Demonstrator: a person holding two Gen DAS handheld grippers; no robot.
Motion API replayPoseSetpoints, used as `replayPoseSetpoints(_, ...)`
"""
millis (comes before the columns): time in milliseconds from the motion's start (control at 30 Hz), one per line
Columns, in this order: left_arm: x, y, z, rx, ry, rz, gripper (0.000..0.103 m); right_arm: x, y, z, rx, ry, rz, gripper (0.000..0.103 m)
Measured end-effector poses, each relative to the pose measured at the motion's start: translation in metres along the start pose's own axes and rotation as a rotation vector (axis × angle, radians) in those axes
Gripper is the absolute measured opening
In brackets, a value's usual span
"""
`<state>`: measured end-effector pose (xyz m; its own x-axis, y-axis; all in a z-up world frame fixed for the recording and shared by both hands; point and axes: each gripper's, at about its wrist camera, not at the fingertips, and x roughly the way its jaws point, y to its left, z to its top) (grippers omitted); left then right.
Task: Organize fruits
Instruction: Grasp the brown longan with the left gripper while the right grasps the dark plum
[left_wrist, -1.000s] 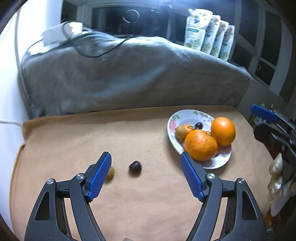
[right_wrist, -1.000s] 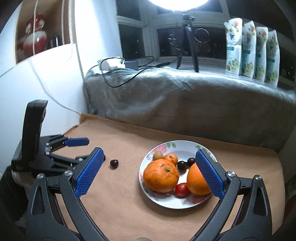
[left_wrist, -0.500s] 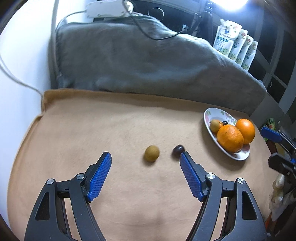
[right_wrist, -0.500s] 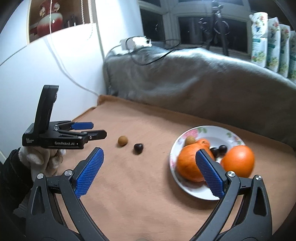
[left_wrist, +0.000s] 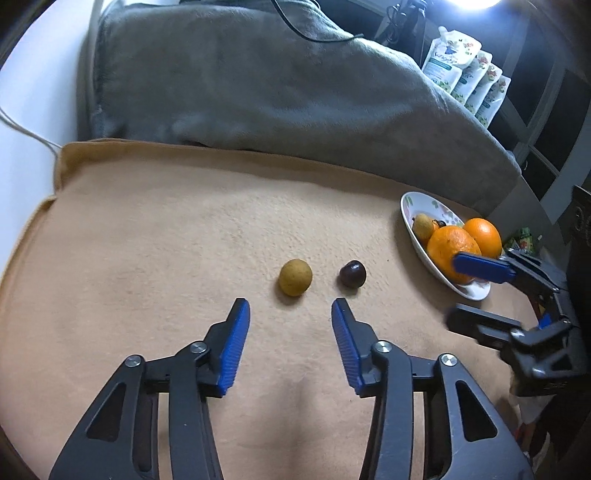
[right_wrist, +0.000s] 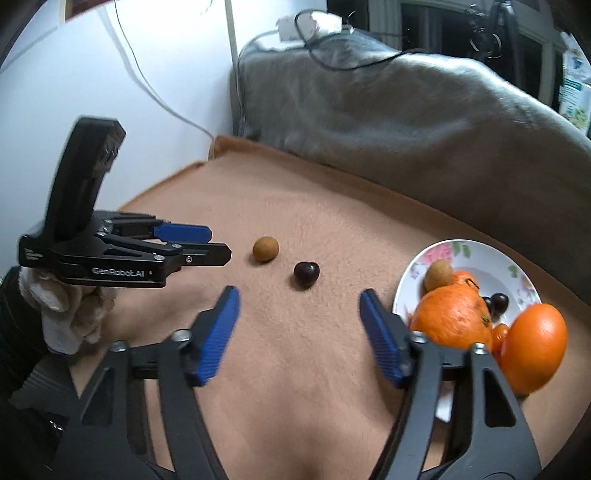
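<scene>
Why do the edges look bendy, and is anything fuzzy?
Both wrist views use a fisheye lens, so the tan blanket bows and corners go black. Left wrist view: lamp glare top right. Right wrist view: the oranges and closing right tool look smeared.

Left of your plate (right_wrist: 476, 249) of oranges (right_wrist: 452, 319), the cherry (right_wrist: 306, 274) lies on the blanket (right_wrist: 295, 369), with the longan (right_wrist: 265, 249) farther left.

1. Tan fleece blanket (left_wrist: 155, 258) covers the work surface.
2. Grey blanket (left_wrist: 258, 85) lies bunched along the tan one's far edge.
3. Black cable (left_wrist: 314, 35) runs across the grey blanket's top.
4. White power strip (right_wrist: 310, 26) sits at the grey blanket's far edge, with a white cord (right_wrist: 162, 99) down the wall.
5. Row of white refill pouches (left_wrist: 461, 70) stands by the window.
</scene>
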<state>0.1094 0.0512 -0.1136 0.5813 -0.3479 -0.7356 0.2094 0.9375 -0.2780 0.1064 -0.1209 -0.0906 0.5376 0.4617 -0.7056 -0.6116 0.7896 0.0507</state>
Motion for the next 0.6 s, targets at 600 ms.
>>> replayPoseSetpoints(600, 0.032, -0.002, 0.014, 0.005, 0.039, -0.029, 0.033, 0.052, -0.002, 0.013, -0.008, 0.098, -0.029, 0.042)
